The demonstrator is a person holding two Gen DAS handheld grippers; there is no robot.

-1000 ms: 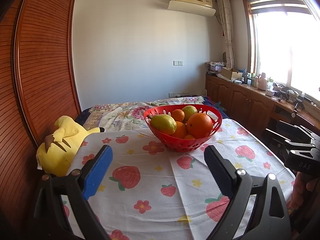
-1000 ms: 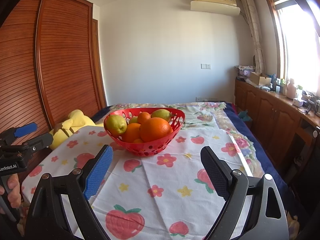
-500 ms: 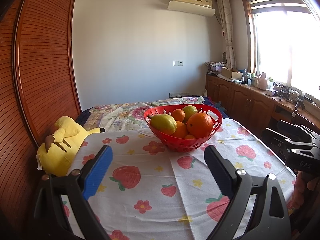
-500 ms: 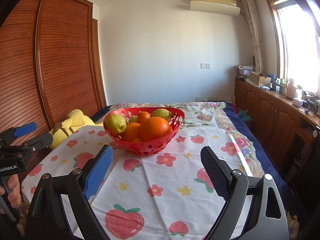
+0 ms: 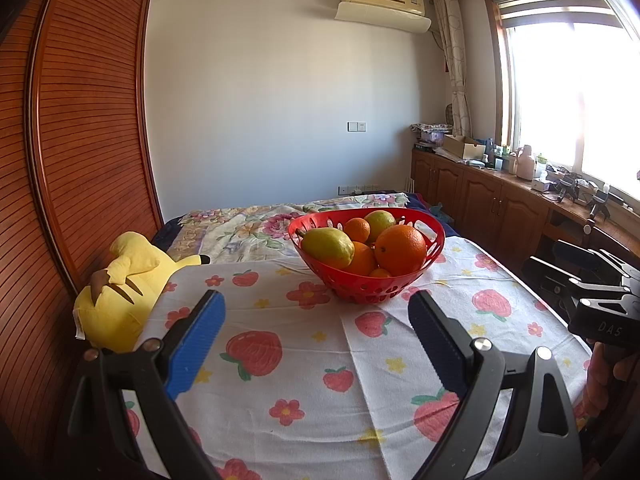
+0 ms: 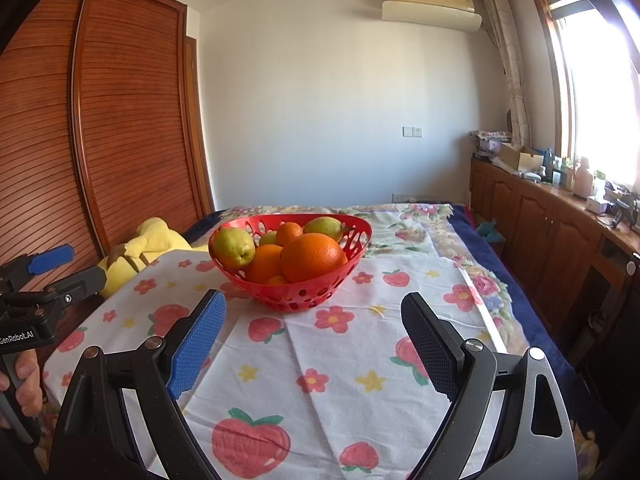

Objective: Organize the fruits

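Note:
A red perforated basket [image 5: 420,280] [image 6: 312,300] stands on the strawberry-print cloth [image 5: 304,384]. It holds a large orange [image 5: 400,249] [image 6: 313,257], smaller oranges [image 5: 357,229], and green-yellow pears [image 5: 328,246] [image 6: 234,246]. My left gripper [image 5: 316,340] is open and empty, short of the basket and above the cloth. My right gripper [image 6: 314,340] is open and empty, also short of the basket. Each gripper shows at the edge of the other's view [image 5: 592,296] [image 6: 44,280].
A yellow plush toy [image 5: 120,292] [image 6: 152,246] lies at the cloth's left edge against the wooden wardrobe [image 5: 80,140]. A flowered bedspread [image 5: 248,228] lies beyond the basket. Wooden cabinets [image 5: 500,208] with clutter run along the right under the window.

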